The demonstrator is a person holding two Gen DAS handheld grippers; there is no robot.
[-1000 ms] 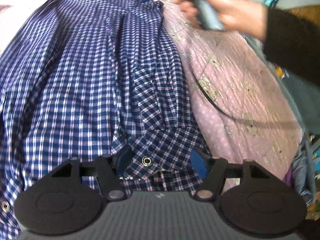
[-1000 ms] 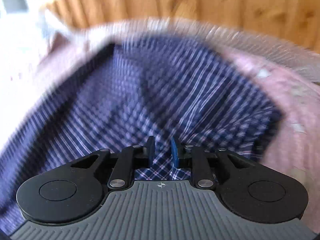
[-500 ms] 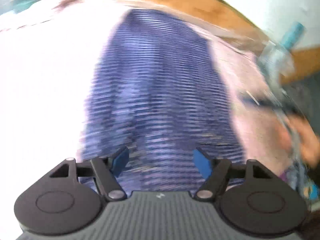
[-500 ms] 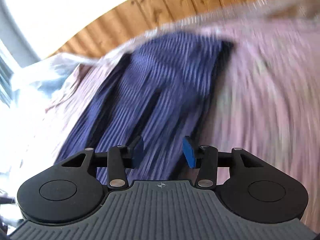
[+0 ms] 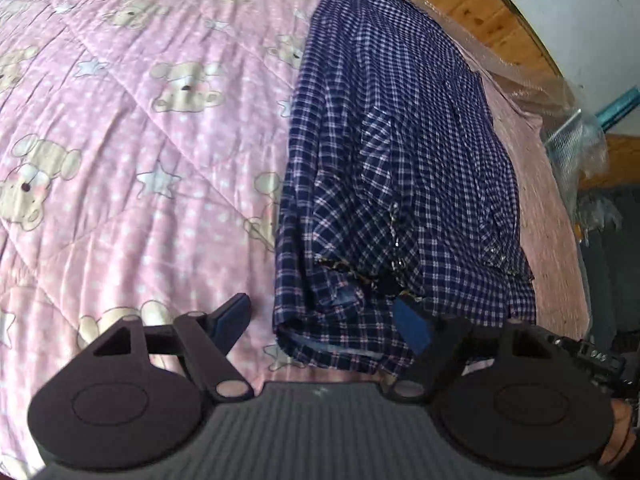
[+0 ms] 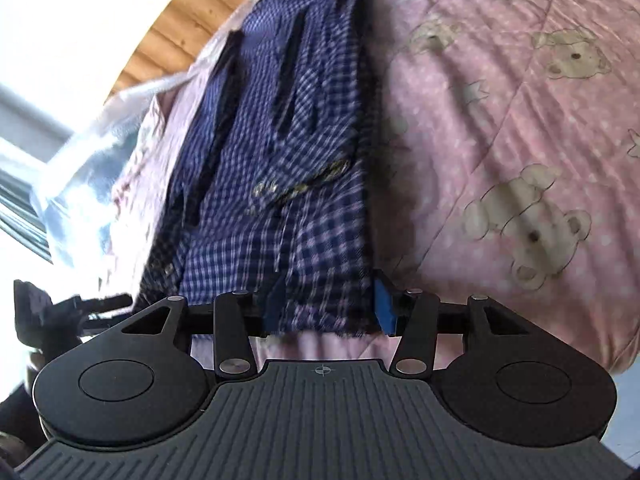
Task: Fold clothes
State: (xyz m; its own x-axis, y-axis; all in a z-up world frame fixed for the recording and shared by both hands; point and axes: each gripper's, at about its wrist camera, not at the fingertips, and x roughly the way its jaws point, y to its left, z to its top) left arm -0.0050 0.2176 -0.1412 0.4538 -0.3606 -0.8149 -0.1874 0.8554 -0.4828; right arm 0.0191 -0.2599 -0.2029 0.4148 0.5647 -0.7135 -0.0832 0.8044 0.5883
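Observation:
A blue-and-white checked shirt (image 5: 400, 168) lies folded lengthwise into a long narrow strip on the pink bear-print quilt (image 5: 140, 140). My left gripper (image 5: 324, 320) hovers open at the shirt's near end. Its left fingertip is over bare quilt and its right fingertip over the hem, with nothing pressed between them. In the right wrist view the same shirt (image 6: 288, 152) runs away from my right gripper (image 6: 329, 305). Its jaws are opening, and the near hem lies between the blue pads (image 6: 385, 306) without being pinched.
A wooden panel (image 5: 480, 0) runs along the far end of the bed. Clear plastic (image 5: 576, 144) and a teal object (image 5: 620, 104) sit at the right edge. The quilt (image 6: 520, 120) spreads wide beside the shirt. A bright window (image 6: 24, 184) is at the left.
Both grippers have swept from over the shirt's body to its near end. The right gripper's jaws went from nearly shut on fabric to apart. The shirt now lies as a narrow strip.

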